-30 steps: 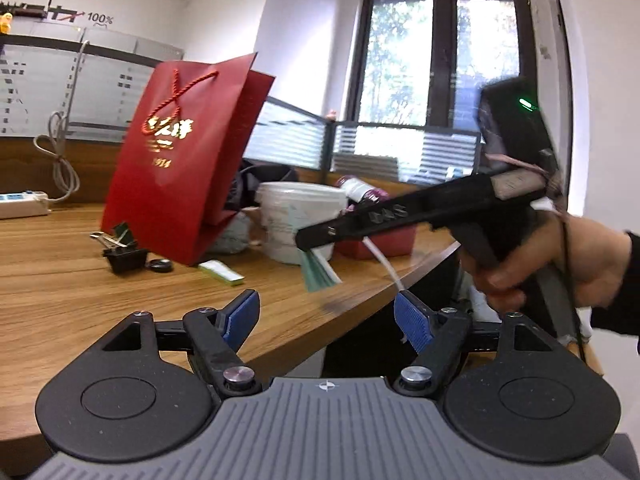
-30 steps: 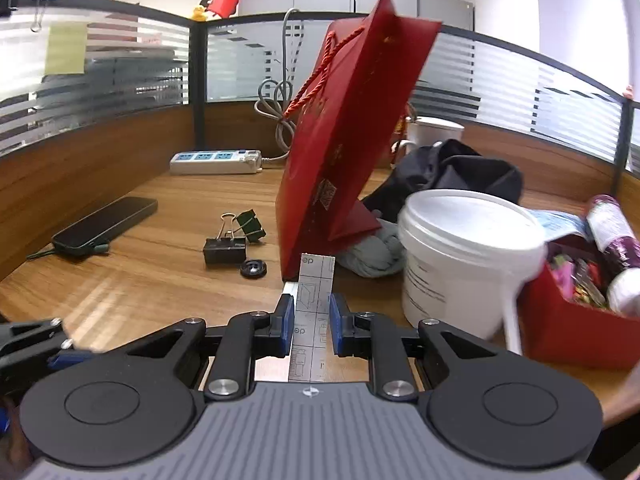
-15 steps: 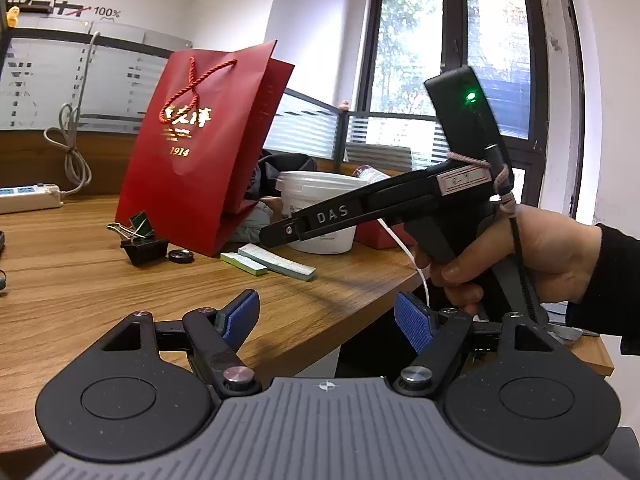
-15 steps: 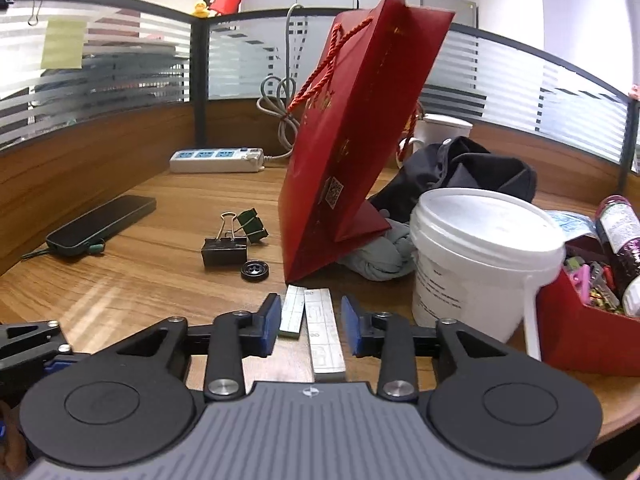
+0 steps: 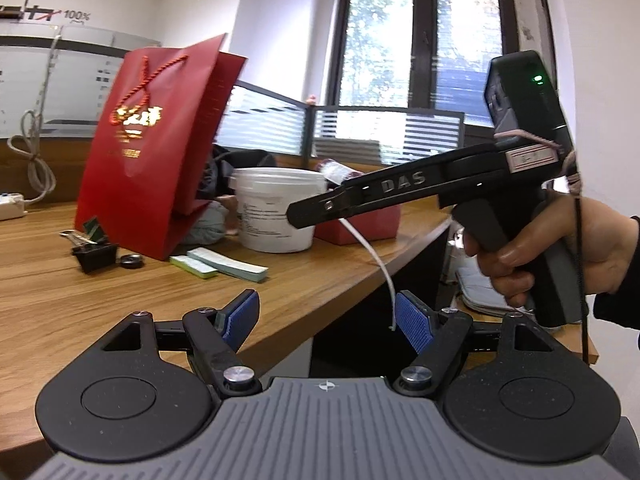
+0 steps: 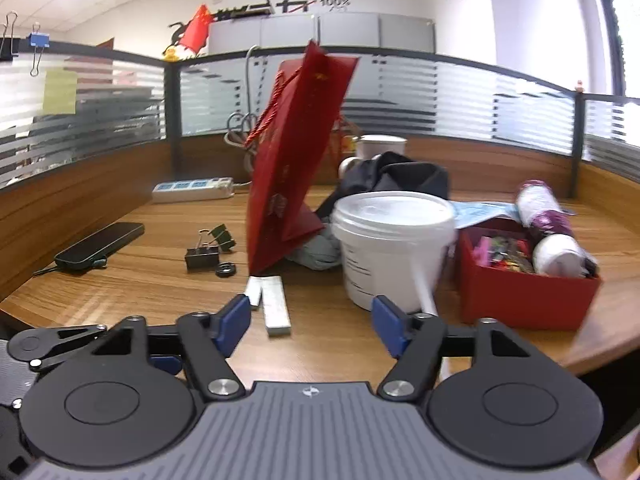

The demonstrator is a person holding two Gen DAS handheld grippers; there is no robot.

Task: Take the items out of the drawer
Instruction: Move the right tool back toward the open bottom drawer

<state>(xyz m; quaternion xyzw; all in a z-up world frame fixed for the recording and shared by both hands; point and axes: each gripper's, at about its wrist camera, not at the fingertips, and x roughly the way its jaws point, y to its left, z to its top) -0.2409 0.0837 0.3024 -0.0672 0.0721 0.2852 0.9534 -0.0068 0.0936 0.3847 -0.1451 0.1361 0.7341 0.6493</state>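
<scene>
Two flat pale boxes lie side by side on the wooden desk: the longer box (image 6: pixel 276 310) and a shorter box (image 6: pixel 253 291) to its left, in front of the red gift bag (image 6: pixel 296 152). They also show in the left wrist view (image 5: pixel 228 265). My right gripper (image 6: pixel 310 326) is open and empty, held just behind the boxes; its body (image 5: pixel 400 196) shows in the left wrist view, held in a hand. My left gripper (image 5: pixel 326 320) is open and empty near the desk's front edge. No drawer is in view.
A white bucket (image 6: pixel 390 248) and a red box of small items (image 6: pixel 524 284) stand right of the boxes. Binder clips (image 6: pixel 206 250), a black phone (image 6: pixel 100 246) and a power strip (image 6: pixel 192 190) lie to the left. Partition walls ring the desk (image 6: pixel 120 300).
The right gripper opened, set the long pale box down beside the shorter one, then drew back and opened wider. The left gripper stayed open and shifted a little.
</scene>
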